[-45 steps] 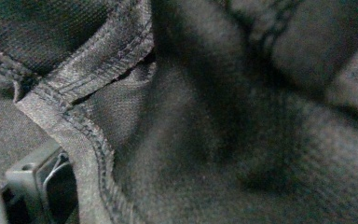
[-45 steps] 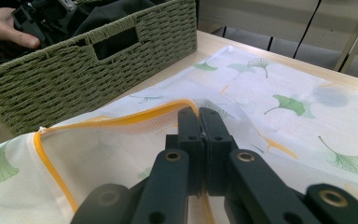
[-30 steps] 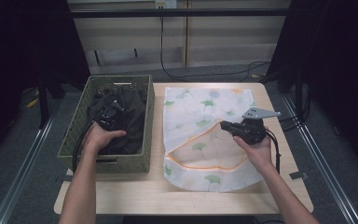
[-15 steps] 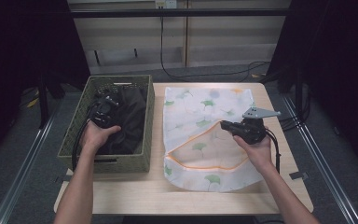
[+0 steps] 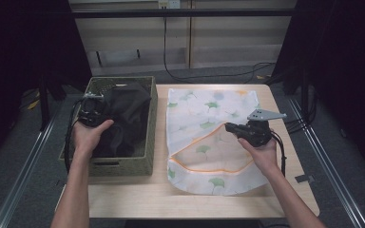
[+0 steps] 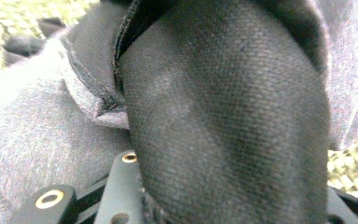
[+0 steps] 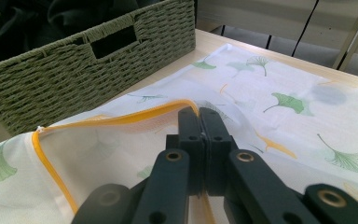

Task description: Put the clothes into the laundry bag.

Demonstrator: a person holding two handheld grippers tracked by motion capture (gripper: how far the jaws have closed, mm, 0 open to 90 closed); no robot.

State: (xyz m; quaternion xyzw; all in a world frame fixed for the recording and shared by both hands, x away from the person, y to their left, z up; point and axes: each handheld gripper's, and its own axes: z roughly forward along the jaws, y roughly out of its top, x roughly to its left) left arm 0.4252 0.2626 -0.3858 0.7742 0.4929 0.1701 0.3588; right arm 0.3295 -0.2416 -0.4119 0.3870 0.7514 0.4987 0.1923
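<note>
Your left gripper has its jaws partly closed on a fold of the black garment, closing w/ cloth between them just now. The bunch is raised over the green wicker basket, the rest hanging inside, probably so it clears the rim. Your right gripper, right of the basket, has its jaws pinched tight on the orange-trimmed edge of the ginkgo-print laundry bag, likely to hold the mouth open. The bag lies flat beside the basket, long axis parallel to the basket's long side, opening toward you and the basket.
</note>
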